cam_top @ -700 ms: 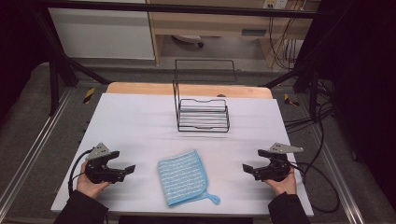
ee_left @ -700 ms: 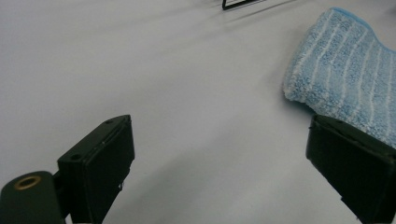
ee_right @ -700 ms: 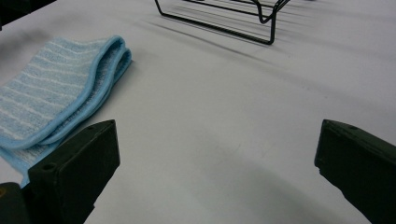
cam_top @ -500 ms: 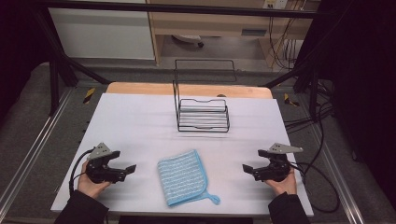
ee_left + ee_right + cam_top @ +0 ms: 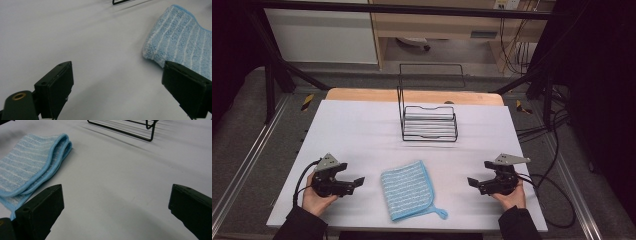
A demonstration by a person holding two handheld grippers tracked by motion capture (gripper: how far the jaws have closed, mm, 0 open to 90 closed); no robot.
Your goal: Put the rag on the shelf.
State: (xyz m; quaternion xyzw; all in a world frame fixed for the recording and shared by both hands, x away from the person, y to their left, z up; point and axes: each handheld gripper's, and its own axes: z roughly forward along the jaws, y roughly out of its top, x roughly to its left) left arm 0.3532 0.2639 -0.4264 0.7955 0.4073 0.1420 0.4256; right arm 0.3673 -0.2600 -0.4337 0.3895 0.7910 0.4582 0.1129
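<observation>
A folded blue cloth with white stripes (image 5: 408,189) lies flat on the white table (image 5: 362,130), near the front edge at the middle. My left gripper (image 5: 358,182) rests low at the cloth's left, a hand's width away, jaws wide apart and empty; in the left gripper view the cloth (image 5: 183,45) lies just past the right jaw. My right gripper (image 5: 473,182) sits to the cloth's right, farther off, open and empty, pointing toward it. The cloth's folded edge (image 5: 32,167) lies at the left in the right gripper view.
A black wire rack (image 5: 429,121) with a tall back frame stands behind the cloth, toward the table's far edge; its base bars (image 5: 120,127) cross the top of the right gripper view. Cables trail off the table's right side (image 5: 552,190).
</observation>
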